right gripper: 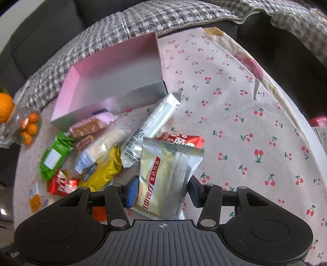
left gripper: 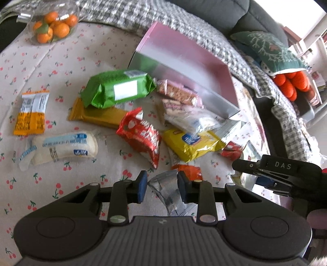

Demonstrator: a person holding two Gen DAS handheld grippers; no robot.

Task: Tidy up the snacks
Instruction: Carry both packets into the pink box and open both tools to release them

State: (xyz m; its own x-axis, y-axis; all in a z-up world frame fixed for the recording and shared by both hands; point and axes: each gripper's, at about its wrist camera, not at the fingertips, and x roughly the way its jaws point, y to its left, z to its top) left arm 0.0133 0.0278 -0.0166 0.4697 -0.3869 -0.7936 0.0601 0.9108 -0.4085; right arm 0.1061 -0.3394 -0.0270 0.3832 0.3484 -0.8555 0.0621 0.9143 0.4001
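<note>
Many snack packets lie on the cherry-print cloth in front of an open pink and grey box [left gripper: 184,67], which also shows in the right wrist view [right gripper: 114,81]. My left gripper [left gripper: 162,189] is shut on a silver and orange packet [left gripper: 171,192]. My right gripper [right gripper: 161,191] is shut on a pale gold packet with a red label [right gripper: 165,178]; it also shows at the right of the left wrist view [left gripper: 265,174]. Nearby lie a green packet [left gripper: 118,88], a red packet [left gripper: 141,135], a yellow packet [left gripper: 192,143], a white packet [left gripper: 65,147] and a long silver bar [right gripper: 151,126].
A glass bowl of small oranges [left gripper: 53,22] stands at the far left of the table. A checked blanket [left gripper: 163,18] covers the dark sofa behind the box. The table's white rim [right gripper: 302,122] curves along the right. An orange-white packet [left gripper: 32,112] lies apart at the left.
</note>
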